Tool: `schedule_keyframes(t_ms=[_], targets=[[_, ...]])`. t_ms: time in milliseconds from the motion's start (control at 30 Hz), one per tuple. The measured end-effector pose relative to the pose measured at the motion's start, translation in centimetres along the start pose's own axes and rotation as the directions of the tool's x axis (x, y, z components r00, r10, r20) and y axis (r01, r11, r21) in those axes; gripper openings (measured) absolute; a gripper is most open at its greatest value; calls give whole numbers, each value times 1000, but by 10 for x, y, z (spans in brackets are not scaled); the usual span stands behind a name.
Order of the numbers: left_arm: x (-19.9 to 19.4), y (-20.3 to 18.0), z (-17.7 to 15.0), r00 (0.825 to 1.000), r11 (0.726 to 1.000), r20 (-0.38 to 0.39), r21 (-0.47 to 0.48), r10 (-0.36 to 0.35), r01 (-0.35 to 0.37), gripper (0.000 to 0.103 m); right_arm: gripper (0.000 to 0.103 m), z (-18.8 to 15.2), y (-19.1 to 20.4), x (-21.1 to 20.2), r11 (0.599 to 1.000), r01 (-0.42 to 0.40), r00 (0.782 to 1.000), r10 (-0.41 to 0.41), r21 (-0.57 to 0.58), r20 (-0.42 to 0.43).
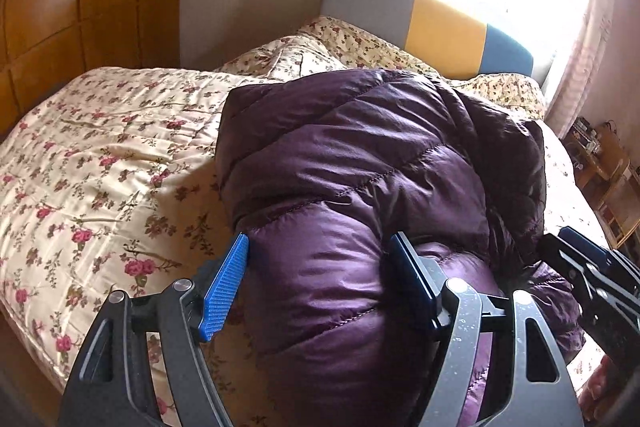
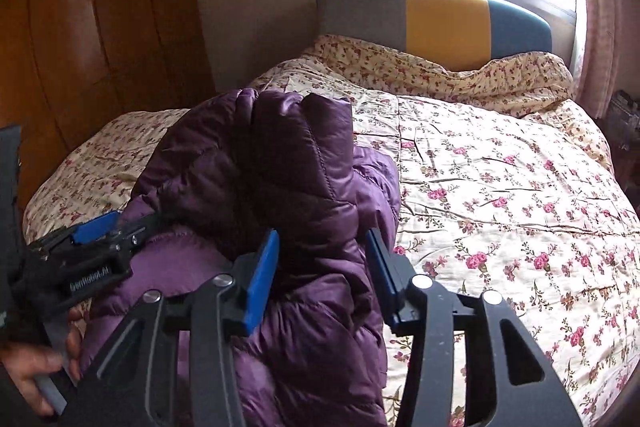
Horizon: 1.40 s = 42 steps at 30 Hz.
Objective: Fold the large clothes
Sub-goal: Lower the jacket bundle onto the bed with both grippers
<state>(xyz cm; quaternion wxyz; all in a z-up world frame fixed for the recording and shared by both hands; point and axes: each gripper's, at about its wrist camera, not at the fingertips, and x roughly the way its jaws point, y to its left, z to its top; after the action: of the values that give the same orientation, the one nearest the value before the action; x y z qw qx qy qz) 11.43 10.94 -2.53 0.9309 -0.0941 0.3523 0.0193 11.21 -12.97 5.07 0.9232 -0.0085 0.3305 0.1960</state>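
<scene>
- purple down jacket [image 1: 360, 167] bunched into a thick bundle near the front edge of the bed [image 1: 100, 155], resting on the floral quilt [image 2: 500, 195]; bulk gathered so the padded layers can be doubled over.
- left gripper [image 1: 320, 283] spread wide around a fat roll of the jacket, blue pads [image 1: 224, 287] against the fabric on both sides; gripping it, apparently, to keep the puffy fill from springing back.
- right gripper [image 2: 324, 275] half spread over the jacket's right edge, fabric bulging between the pads; whether squeezed or only straddled, cannot tell.
- both grippers set close together on the near end, judged as readying a lift of that end toward the headboard [image 2: 440, 15].
- hand [image 2: 36, 363] around the left gripper's handle, low at the frame edge.
- slippery shell and trapped air: fold likely to slide or puff open.
</scene>
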Motion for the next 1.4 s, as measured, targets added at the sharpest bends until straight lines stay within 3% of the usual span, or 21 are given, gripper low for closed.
schedule_keyframes(t_ms=[300, 467, 700, 933, 1100, 1200, 1400], targets=[[6, -6, 2, 1000, 999, 6, 41, -4, 4, 72, 43, 17, 6, 5, 999, 15, 999, -16, 29, 30], [9, -10, 0, 1000, 998, 6, 64, -5, 5, 72, 42, 18, 1, 26, 998, 41, 999, -41, 54, -12], [15, -19, -4, 1000, 994, 7, 107, -15, 14, 72, 41, -8, -15, 62, 993, 61, 994, -51, 98, -100], [28, -29, -13, 1000, 990, 17, 138, -5, 3, 73, 41, -29, -23, 83, 993, 57, 993, -46, 105, -109], [26, -28, -14, 1000, 992, 22, 124, 3, -6, 74, 43, -25, -24, 71, 992, 52, 995, -41, 117, -93], [19, -20, -11, 1000, 997, 22, 80, 14, -15, 85, 45, -20, -23, 55, 992, 45, 997, -37, 116, -75], [-6, -9, -14, 998, 999, 43, 18, 35, -36, 93, 51, -19, -13, 19, 997, 32, 999, -29, 76, -39]])
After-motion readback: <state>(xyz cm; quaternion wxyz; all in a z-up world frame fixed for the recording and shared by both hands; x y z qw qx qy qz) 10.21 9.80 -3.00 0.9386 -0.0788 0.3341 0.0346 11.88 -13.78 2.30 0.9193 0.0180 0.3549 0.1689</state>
